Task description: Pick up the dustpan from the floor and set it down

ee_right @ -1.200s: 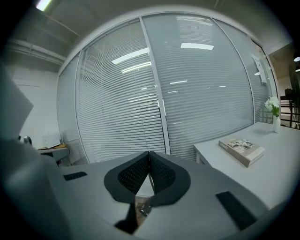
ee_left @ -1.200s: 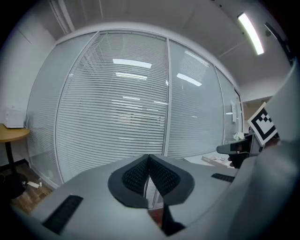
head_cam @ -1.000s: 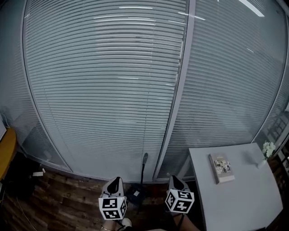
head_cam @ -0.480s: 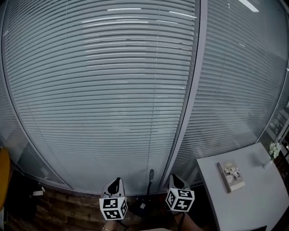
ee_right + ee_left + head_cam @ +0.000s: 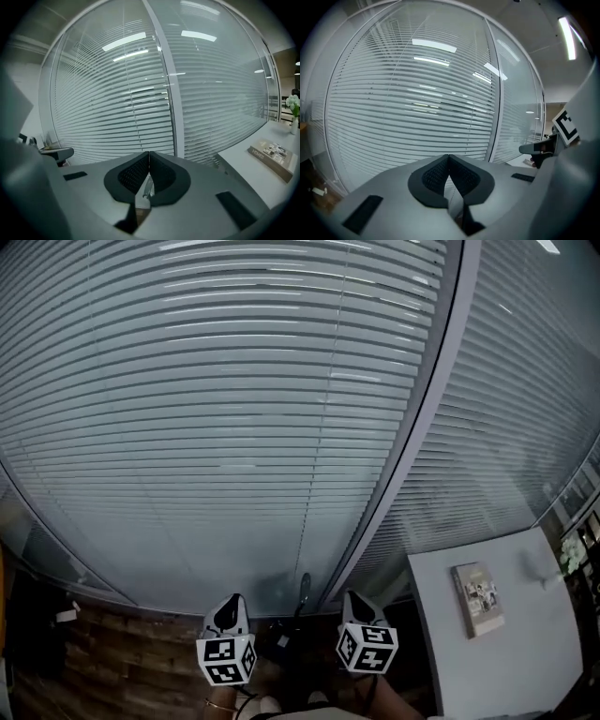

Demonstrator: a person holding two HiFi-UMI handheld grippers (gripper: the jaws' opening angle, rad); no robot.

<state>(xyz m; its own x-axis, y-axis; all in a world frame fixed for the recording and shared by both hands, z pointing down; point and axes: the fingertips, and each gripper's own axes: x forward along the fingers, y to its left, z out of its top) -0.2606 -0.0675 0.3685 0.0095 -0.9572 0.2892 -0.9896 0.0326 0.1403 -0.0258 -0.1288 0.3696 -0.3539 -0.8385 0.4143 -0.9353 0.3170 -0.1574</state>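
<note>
The dark dustpan (image 5: 284, 641) lies on the wooden floor against the glass wall, its long handle (image 5: 304, 585) standing upright. In the head view it sits between my two grippers, both held above the floor and apart from it. My left gripper (image 5: 231, 602) is to its left, and my right gripper (image 5: 352, 597) to its right. In the left gripper view the left gripper (image 5: 449, 158) has its dark pads together with nothing between them. The right gripper (image 5: 149, 153) is likewise shut and empty, facing the blinds.
A glass wall with slatted blinds (image 5: 234, 427) and a grey upright post (image 5: 403, 474) fills the view ahead. A white table (image 5: 511, 652) at the right carries a book (image 5: 478, 599) and a small vase of flowers (image 5: 570, 554). Wooden floor (image 5: 112, 671) runs to the left.
Both grippers have come nearer the glass wall, which now fills more of the head view. The dustpan stays between them. Both pairs of jaws remain shut.
</note>
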